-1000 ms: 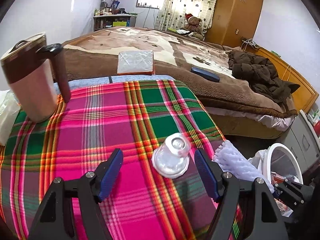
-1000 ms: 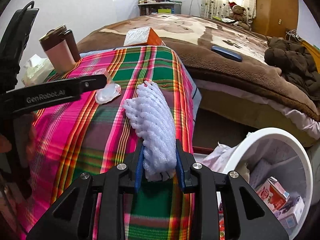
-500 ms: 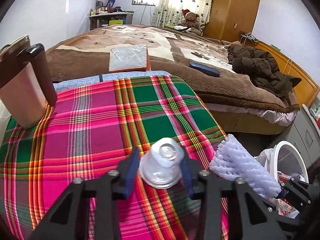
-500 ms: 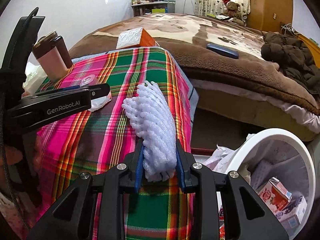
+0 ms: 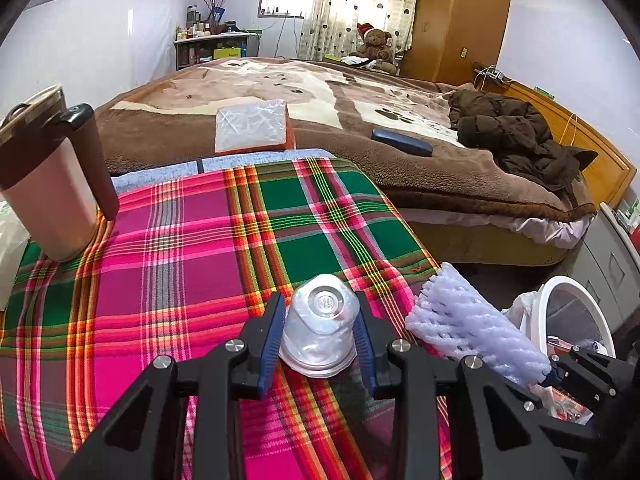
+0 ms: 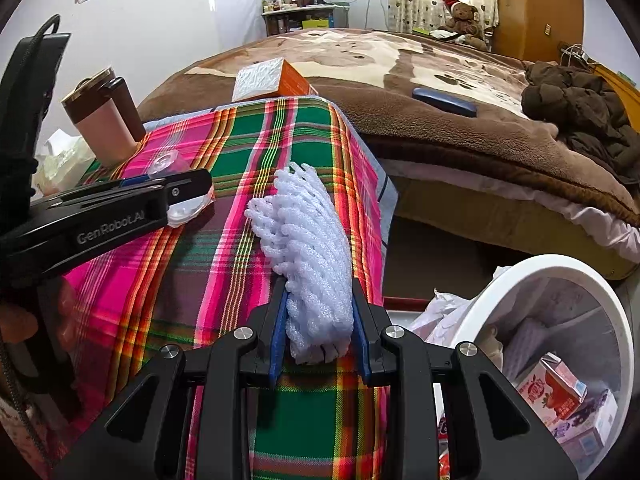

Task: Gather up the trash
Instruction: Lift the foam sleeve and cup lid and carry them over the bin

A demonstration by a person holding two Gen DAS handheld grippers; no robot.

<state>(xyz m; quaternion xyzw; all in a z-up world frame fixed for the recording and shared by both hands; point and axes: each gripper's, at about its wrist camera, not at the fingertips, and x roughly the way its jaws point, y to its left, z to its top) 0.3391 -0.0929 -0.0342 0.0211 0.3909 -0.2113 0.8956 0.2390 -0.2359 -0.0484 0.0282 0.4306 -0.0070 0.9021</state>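
Nearest thing in the left wrist view: the left gripper has its jaws clenched on a clear plastic cup, which is upside down, base pointing up and away from the camera, wide rim toward the plaid cloth covering the bench. Low center of the frame.

In the right wrist view, the right gripper has its jaws squeezed onto a white foam fruit net. Its long axis runs along the fingers, free end pointing away toward the upper middle of the frame, the near end pinched between the blue pads. It sits over the right side of the cloth, close to the bench edge.

Lower right of that frame is a white trash bin on the floor beside the bench, with a strawberry milk carton inside.

Further back at the left, a pink and brown travel mug stands upright on the cloth. Beyond the bench is the bed, with a tissue box near its edge, a dark blue case and a brown jacket.
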